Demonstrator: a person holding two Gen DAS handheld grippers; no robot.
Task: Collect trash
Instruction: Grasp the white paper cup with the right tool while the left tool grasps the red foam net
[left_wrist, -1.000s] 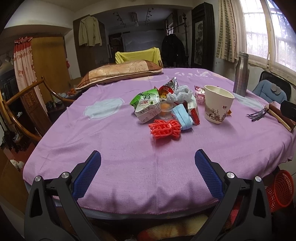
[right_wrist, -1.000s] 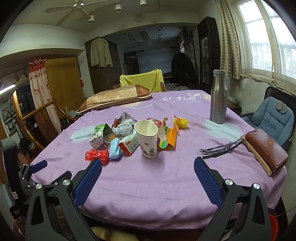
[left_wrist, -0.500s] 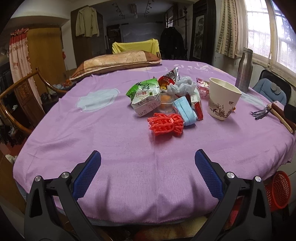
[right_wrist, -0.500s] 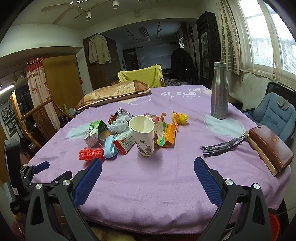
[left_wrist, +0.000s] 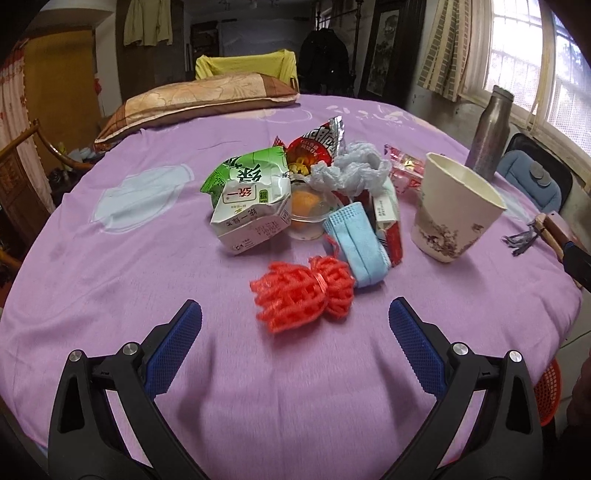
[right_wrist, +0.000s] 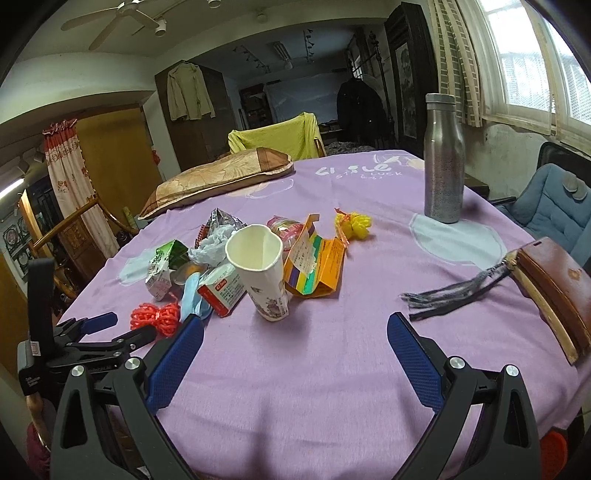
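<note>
A round table (left_wrist: 110, 295) draped in purple cloth carries a heap of trash near its middle, with bare cloth between the heap and the near edge in both wrist views. The left claw (left_wrist: 294, 325) hangs low over that bare strip with its blue pads spread wide and holding nothing, aimed at a red foam net (left_wrist: 301, 291) that lies just ahead of the fingertips, apart from them. Behind the net sit a blue face mask (left_wrist: 356, 242), a crumpled green-and-white carton (left_wrist: 251, 206) and a clear cup with something orange inside (left_wrist: 308, 210); a paper cup (left_wrist: 452, 218) stands upright to the right. At the table's lower right edge a red basket (left_wrist: 548, 387) shows below the cloth.

The right claw (right_wrist: 295, 345) is likewise wide and empty, level above the near cloth and pointing toward the paper cup (right_wrist: 264, 271). An orange torn box (right_wrist: 317, 266) and a yellow net (right_wrist: 352, 223) lie beyond it. On the right, well apart from the trash, stand a steel bottle (right_wrist: 443, 158) and a brown case with a tassel (right_wrist: 554, 284).
</note>
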